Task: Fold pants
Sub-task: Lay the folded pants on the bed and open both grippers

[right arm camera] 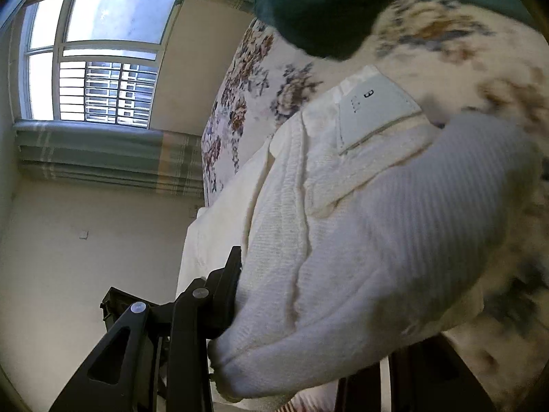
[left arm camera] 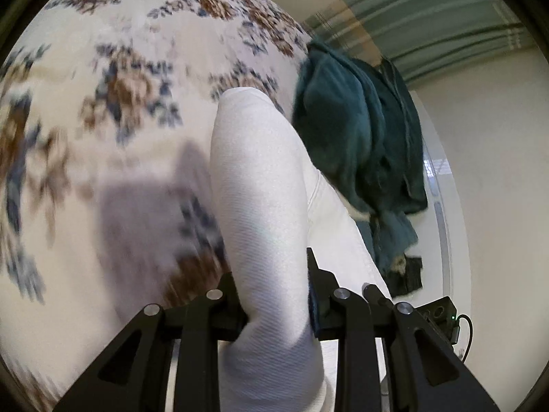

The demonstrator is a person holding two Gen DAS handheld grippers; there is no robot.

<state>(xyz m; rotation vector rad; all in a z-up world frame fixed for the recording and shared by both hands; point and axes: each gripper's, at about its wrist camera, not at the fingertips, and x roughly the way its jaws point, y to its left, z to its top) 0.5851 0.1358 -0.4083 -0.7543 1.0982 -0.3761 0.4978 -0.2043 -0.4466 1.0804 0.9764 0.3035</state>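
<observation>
White ribbed pants [left arm camera: 260,189] lie over a floral bed cover [left arm camera: 137,68]. My left gripper [left arm camera: 274,305] is shut on a fold of the pants, which runs forward from between its fingers as a long white tube. In the right wrist view the pants [right arm camera: 394,233] bulge over my right gripper [right arm camera: 295,336], which is shut on their thick folded edge. A white label patch [right arm camera: 374,110] with a small dark mark shows on the waistband. The right finger of the right gripper is mostly hidden under the cloth.
A dark teal garment [left arm camera: 363,130] lies heaped on the bed just right of the pants; it also shows in the right wrist view [right arm camera: 319,3]. A window [right arm camera: 92,58] with a striped curtain [right arm camera: 109,158] is on the wall. The floral cover [right arm camera: 247,92] hangs over the bed's edge.
</observation>
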